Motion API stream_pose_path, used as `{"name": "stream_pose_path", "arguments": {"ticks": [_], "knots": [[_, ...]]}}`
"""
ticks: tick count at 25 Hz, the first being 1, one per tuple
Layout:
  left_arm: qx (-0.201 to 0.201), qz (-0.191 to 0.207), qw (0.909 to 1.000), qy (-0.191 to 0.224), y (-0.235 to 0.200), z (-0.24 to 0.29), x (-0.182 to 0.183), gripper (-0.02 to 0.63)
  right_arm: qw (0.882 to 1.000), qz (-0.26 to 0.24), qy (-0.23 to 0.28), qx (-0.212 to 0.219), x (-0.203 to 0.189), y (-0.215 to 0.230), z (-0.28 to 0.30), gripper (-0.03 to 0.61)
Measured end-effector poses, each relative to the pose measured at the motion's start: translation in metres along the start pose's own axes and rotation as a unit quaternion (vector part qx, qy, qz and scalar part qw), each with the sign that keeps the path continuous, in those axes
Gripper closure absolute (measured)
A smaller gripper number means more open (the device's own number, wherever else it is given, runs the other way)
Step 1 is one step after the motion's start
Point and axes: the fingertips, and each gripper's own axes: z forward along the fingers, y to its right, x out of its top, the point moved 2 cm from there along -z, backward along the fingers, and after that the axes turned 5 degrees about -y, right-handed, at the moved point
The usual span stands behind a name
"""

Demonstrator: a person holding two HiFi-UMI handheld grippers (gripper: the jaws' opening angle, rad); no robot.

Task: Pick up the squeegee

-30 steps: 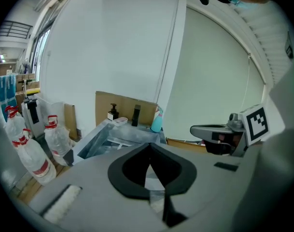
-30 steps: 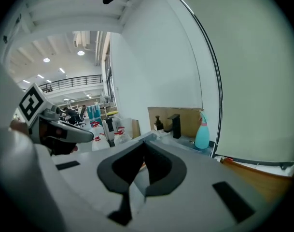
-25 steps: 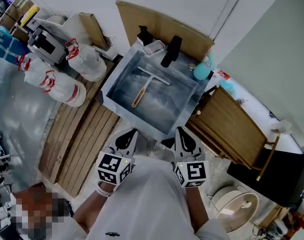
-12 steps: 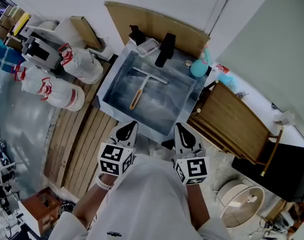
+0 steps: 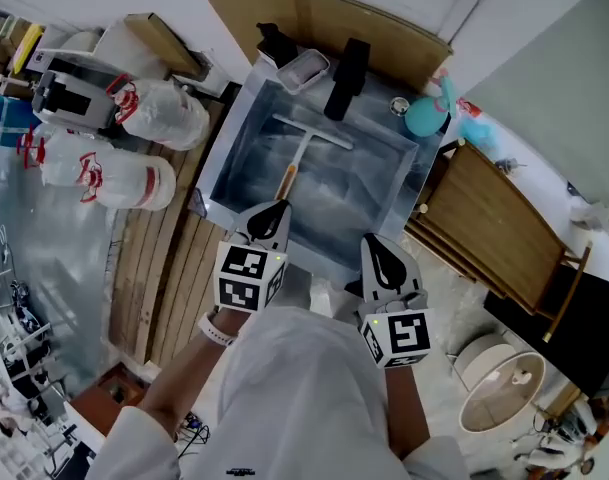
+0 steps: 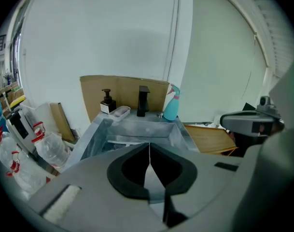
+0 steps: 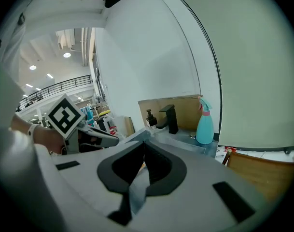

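The squeegee (image 5: 302, 154) lies flat in the metal sink (image 5: 222, 168), its white blade at the far end and its wooden handle pointing toward me. My left gripper (image 5: 275, 211) hangs over the sink's near rim, just short of the handle's end, with its jaws shut and nothing between them. In the left gripper view (image 6: 149, 145) the black pads meet, and the squeegee blade (image 6: 120, 141) shows in the basin beyond. My right gripper (image 5: 378, 249) is further back, near the sink's front right corner. Its pads also meet in the right gripper view (image 7: 145, 144).
A black faucet (image 5: 346, 76), a soap dispenser (image 5: 272, 40), a soap dish (image 5: 306, 68) and a teal spray bottle (image 5: 426, 116) stand along the sink's back rim. Cardboard (image 5: 314, 13) leans behind. Wooden boards (image 5: 494, 238) lie right, slats (image 5: 169, 268) and plastic bags (image 5: 134, 178) left.
Both grippers have moved forward toward the sink and lower. The left went farther and now reaches over the near rim, close to the handle. Both stayed shut.
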Motion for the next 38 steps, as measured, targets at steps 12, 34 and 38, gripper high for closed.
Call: {"name": "stream_pose_path", "arguments": {"ticks": [12,34,38], "knots": [[-0.032,0.015,0.9982,-0.05,-0.054,0.123,-0.004,0.482,0.999,0.014,-0.031,-0.019,-0.011,0.005,0.07,0.572],[-0.003,0.008,0.9834,-0.181,-0.102,0.27,-0.06,0.488,0.995,0.065,-0.06,-0.042,-0.058,0.016,0.106,0.572],[0.004,0.007,0.9819,-0.189,-0.105,0.276,-0.067,0.534,0.995,0.07,-0.063,-0.043,-0.065,0.022,0.103,0.572]]}}
